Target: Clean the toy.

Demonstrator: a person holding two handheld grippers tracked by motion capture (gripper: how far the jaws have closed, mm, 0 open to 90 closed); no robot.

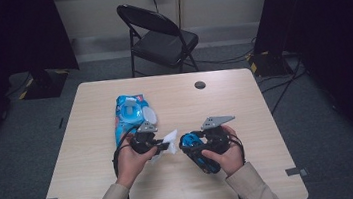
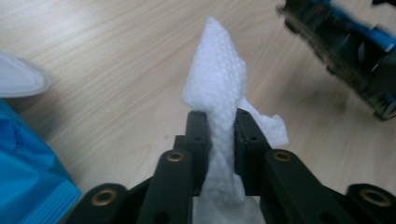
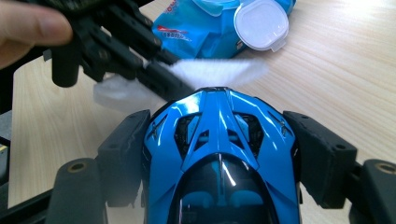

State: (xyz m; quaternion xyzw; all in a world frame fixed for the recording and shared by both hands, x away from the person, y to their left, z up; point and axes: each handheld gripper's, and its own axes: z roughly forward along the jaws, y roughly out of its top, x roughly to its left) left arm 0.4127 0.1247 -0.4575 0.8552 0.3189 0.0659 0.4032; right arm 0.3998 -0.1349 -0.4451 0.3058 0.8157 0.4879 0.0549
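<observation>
Pale wooden worktop [image 1: 225, 99]: right gripper [image 3: 219, 140] fingers clamp the blue toy car [image 3: 219, 163] steady, while left gripper [image 2: 219, 126] fingers pinch a white wipe [image 2: 217, 84] beside the car, presumably for cleaning it.
</observation>
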